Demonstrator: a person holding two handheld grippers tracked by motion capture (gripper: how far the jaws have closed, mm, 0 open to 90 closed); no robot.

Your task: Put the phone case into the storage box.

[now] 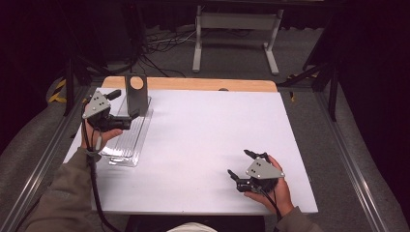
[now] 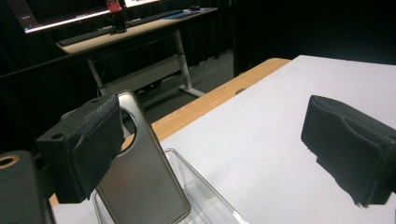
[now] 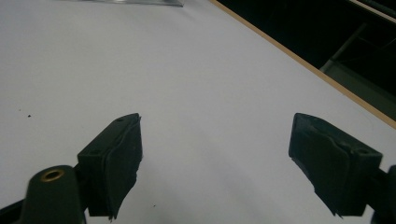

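While both grippers' fingers gape empty, grey metal stand [image 1: 136, 94] upright in clear plastic tray [image 1: 126, 145]

From my remote seat: left tongs [image 2: 210, 154] view crops the metal plate [image 2: 140, 177] and clear tray [image 2: 205, 200] at the bottom edge; the plate's foot is hidden.

Grey metal plate [image 1: 136, 94]; clear tray [image 1: 126, 142]; white table [image 1: 208, 140], wood edge; black claws.

left gripper [image 1: 122, 107]: jaws wide apart, nothing between pads | right gripper [image 1: 240, 164]: jaws spread wide, empty, hand cupped under the body
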